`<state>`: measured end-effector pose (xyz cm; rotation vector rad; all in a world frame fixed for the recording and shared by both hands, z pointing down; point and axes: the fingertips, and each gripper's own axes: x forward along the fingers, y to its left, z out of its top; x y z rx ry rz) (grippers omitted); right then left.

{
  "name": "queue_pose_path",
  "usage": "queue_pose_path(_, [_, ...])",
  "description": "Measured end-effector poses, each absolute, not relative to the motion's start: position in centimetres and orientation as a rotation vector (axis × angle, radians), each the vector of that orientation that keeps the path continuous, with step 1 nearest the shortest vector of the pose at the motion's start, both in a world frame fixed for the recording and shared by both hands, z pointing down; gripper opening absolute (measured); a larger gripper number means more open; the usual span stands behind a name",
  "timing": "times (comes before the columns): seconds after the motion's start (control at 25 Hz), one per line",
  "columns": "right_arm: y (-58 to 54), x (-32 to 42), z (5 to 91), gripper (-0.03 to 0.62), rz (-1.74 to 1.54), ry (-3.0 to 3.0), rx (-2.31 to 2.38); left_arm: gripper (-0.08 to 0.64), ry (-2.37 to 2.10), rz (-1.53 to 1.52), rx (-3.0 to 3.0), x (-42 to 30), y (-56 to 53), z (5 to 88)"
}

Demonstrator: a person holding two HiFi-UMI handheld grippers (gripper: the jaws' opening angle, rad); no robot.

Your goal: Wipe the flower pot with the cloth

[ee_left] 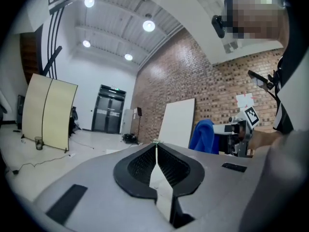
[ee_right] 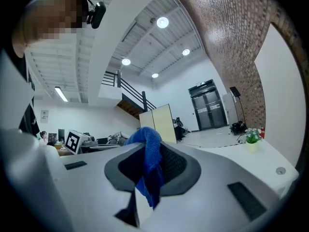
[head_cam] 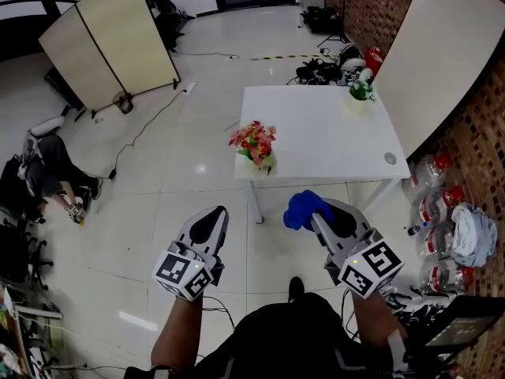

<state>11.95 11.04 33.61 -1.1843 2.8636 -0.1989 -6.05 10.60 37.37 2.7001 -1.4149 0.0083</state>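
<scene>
Table (head_cam: 316, 125) ahead, left hand-held gripper (head_cam: 211, 221) level, closed, right hand-held gripper (head_cam: 322, 218) clamping blue cloth (head_cam: 302, 208)

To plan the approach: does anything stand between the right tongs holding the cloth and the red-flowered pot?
Nothing visible does. The right tongs, shut on the cloth, hang over the floor; the flower pot stands on the table's corner.

White table (head_cam: 316, 133) bears flower pot (head_cam: 256, 147) and small plant (head_cam: 360, 91).
</scene>
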Motion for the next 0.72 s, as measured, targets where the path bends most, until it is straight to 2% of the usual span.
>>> queue_pose_path(0.2, [5.0, 12.8, 33.2, 0.054, -0.198, 2.874, -1.148, 0.002, -1.447, 0.149, 2.677, -6.9, 3.0, 40.3])
queue_pose_path(0.28, [2.9, 12.7, 33.6, 0.054, -0.221, 2.869, -1.166, 0.043, -1.424, 0.193, 2.676, -7.5, 0.3, 41.6])
queue_pose_path(0.4, [0.3, 12.3, 34.5, 0.054, -0.249, 2.855, -1.203, 0.056, -1.394, 0.228, 2.698, -8.7, -3.4, 43.4])
queue_pose_path(0.44, [-0.8, 12.2, 34.8, 0.054, -0.256, 2.847, -1.225, 0.094, -1.375, 0.230, 2.707, -9.0, -4.9, 44.1])
queue_pose_path(0.52, [-2.6, 11.6, 35.5, 0.054, -0.277, 2.824, -1.286, 0.123, -1.310, 0.240, 2.718, -9.7, -7.6, 46.0])
queue_pose_path(0.64, [-4.3, 10.6, 36.2, 0.054, -0.319, 2.772, -1.387, 0.280, -1.140, 0.334, 2.743, -10.5, -11.0, 50.1])
queue_pose_path(0.72, [-5.3, 9.8, 37.0, 0.054, -0.336, 2.754, -1.454, 0.337, -1.024, 0.397, 2.764, -10.8, -13.1, 52.7])
